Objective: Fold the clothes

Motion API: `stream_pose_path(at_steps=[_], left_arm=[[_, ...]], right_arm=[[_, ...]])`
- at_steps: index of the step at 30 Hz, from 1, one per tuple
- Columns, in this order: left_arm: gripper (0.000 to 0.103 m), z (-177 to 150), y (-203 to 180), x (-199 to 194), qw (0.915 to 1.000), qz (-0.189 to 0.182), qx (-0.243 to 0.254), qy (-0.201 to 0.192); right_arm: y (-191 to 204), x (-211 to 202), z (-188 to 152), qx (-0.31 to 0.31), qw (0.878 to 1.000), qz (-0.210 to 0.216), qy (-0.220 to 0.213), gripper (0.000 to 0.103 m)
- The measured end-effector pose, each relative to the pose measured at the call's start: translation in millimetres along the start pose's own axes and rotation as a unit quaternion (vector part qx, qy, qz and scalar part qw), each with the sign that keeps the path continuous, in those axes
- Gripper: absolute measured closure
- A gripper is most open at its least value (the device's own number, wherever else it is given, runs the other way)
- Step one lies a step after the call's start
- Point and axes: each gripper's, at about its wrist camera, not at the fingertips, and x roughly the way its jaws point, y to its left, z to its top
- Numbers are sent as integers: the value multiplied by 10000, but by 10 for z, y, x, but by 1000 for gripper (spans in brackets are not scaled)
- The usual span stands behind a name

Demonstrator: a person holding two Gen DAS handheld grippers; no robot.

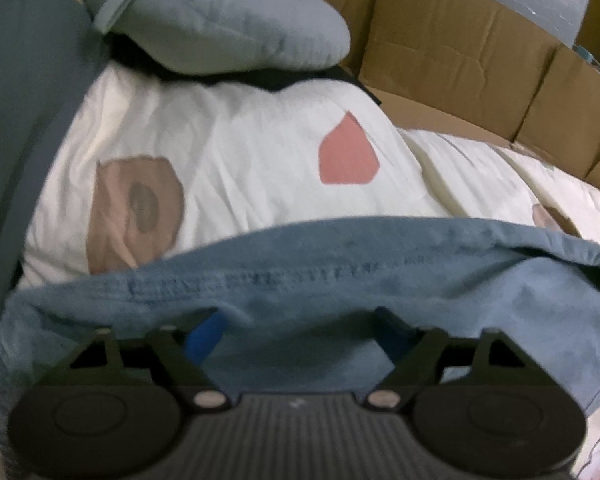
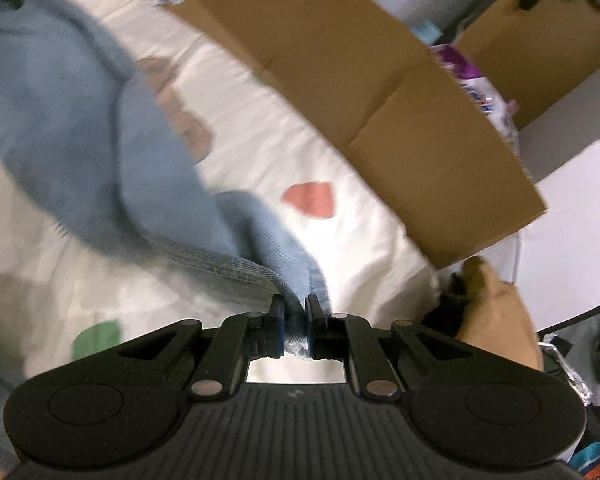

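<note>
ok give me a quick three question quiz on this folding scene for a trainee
1. True or false: the right gripper is shut on the hem of the blue garment.
2. What lies under the garment? A) a bare wooden floor B) a white quilt with pink and brown patches C) a glass table
3. In the left wrist view, are the left gripper fingers close together or set wide apart?

Key:
1. True; fabric is pinched between its pads.
2. B
3. Wide apart, with the blue fabric lying between them; whether they press on it cannot be told.
</note>
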Motion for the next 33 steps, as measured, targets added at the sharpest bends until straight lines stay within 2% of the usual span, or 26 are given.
stream_pose_path(at_steps=[5, 10, 16, 20, 23, 25, 27, 31, 33], left_arm=[[37, 63, 56, -78, 9963, 295, 811, -38], [40, 128, 111, -112, 9809, 591, 1851, 64], [44, 144, 101, -109, 9467, 597, 3144, 360], [50, 82, 104, -44, 9117, 682, 4002, 629], [57, 56, 134, 81, 8959, 662, 4312, 837], [57, 49, 132, 141, 8890, 665, 4442, 887], [57, 66, 130, 201, 8871, 672, 4475, 914], [57, 101, 160, 343, 8919, 626, 4361, 1024], [62, 95, 175, 376, 8932, 597, 4339, 1016]], right_arm=[[-256, 57, 134, 129, 9997, -211, -88, 94], [-430, 114, 215, 199, 9991, -355, -143, 94], [-565, 198, 295, 270, 9983, -472, -205, 94], [-646, 255, 352, 324, 9978, -519, -256, 94], [-703, 320, 415, 325, 9976, -538, -278, 94], [-727, 383, 464, 280, 9977, -558, -274, 94], [-748, 462, 519, 215, 9978, -575, -249, 94], [-791, 656, 618, 131, 9983, -555, -143, 94], [-807, 774, 657, 79, 9985, -546, -51, 94]])
